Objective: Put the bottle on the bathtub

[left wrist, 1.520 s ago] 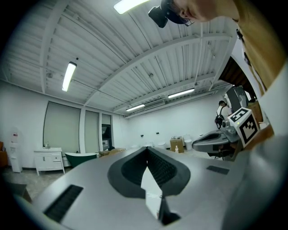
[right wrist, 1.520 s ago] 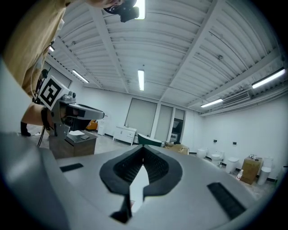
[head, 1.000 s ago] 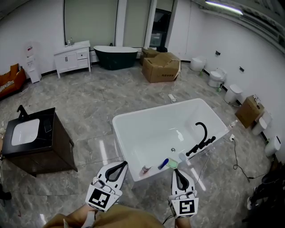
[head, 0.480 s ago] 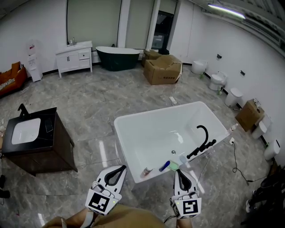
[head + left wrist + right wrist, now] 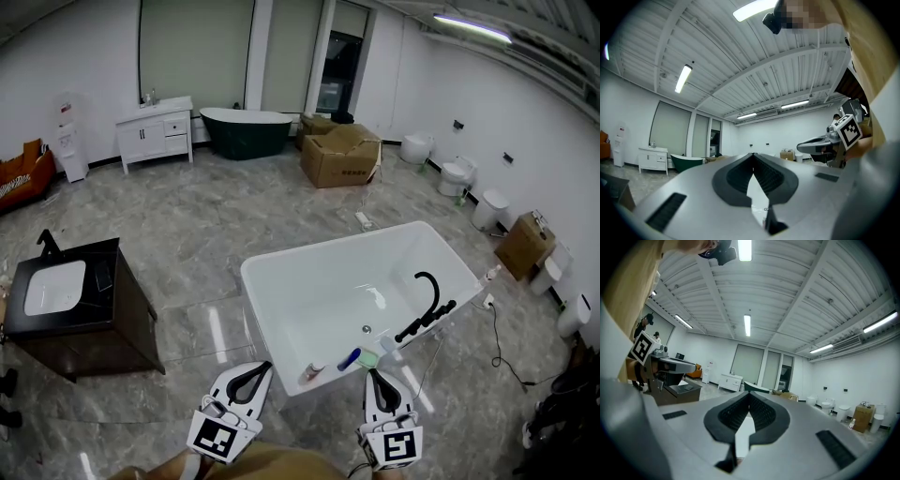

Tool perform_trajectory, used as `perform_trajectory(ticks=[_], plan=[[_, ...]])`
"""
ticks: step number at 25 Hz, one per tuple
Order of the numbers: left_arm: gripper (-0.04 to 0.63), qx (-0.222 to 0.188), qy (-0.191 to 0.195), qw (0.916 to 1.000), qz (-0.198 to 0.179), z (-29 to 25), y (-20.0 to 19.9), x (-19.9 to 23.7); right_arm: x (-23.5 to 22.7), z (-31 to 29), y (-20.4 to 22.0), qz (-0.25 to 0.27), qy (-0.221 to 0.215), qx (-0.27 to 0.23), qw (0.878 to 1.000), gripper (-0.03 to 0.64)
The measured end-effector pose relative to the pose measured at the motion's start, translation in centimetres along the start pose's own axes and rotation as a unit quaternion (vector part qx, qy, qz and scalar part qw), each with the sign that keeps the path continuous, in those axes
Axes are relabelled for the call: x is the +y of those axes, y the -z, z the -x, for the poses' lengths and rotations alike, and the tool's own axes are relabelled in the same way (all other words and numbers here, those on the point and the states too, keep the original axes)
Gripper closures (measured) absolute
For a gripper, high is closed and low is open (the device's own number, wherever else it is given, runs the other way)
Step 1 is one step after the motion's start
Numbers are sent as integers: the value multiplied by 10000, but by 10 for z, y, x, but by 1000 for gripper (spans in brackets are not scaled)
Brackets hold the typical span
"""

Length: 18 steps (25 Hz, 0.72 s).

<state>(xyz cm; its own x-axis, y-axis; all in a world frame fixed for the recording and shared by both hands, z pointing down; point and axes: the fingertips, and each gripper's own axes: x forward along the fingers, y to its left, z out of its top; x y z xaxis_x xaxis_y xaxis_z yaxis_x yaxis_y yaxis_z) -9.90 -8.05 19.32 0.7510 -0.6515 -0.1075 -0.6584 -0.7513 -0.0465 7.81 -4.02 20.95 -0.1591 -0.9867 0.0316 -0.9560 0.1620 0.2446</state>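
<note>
marble floor, white bathtub; left gripper, right gripper both pressed together, empty.

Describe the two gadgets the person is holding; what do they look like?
Both the left gripper and the right gripper are white wedges tapering to a point, lined inside with black ribbed pads. Each carries a cube of black-and-white square markers at its back. The person wears tan clothing.

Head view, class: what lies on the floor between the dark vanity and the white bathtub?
Nothing stands there. The head view shows only bare grey marble floor between the dark vanity and the white bathtub.
</note>
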Motion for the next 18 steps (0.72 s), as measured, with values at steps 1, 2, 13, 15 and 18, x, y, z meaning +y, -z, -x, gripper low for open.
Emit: perform_trajectory(ticks=[1, 2, 13, 15, 18], plan=[[589, -2, -2, 10000, 10, 0, 1, 0, 1, -1, 1, -9, -7, 13, 10000, 620], [589, -4, -1, 10000, 13, 0, 2, 1, 2, -1, 2, -11, -14, 21, 10000, 620], [589, 118, -84, 9998, 106, 0, 17, 5, 3, -10, 4, -11, -45, -10, 10000, 620], [589, 152, -64, 9998, 107, -2, 19, 4, 3, -12, 7, -66, -42, -7, 10000, 620], [589, 189, -39, 9998, 92, -8, 21, 3, 2, -14, 10, -83, -69, -41, 9999, 620]])
